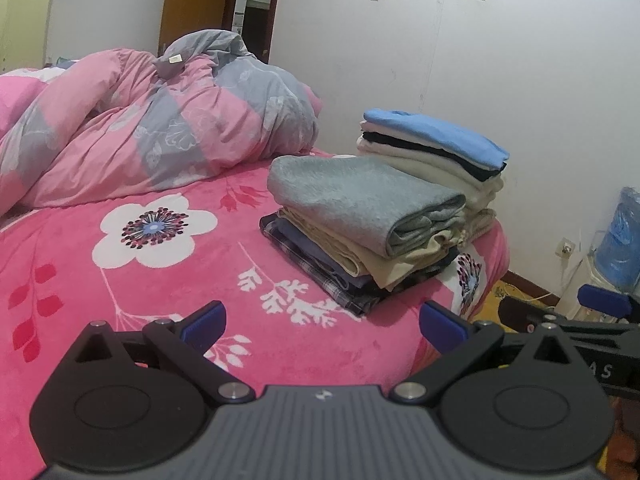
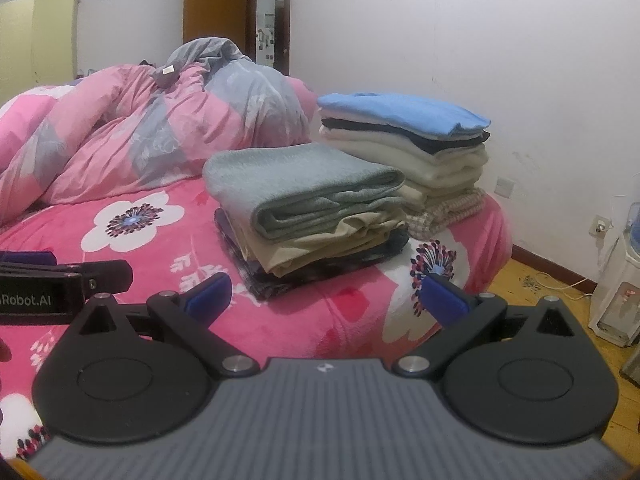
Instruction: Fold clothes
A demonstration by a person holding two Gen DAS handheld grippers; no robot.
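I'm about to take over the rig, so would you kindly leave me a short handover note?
Left gripper: open, empty, above the bedspread.
Right gripper: open, empty, beside it.
Near stack: grey piece on top, folded, by the bed's corner.
Far stack: blue piece on top, folded, behind it by the wall.
Done: both stacks look folded.
Left: no loose garment in view; only the crumpled duvet remains unfolded.

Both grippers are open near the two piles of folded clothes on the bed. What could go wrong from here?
1. The near pile, topped by the grey folded garment, sits close to the bed's edge; a nudge from the open right gripper might push it toward the floor.
2. The taller pile under the blue garment looks uneven and may topple if more is added.
3. The open left gripper is close to the right one, so they could bump.
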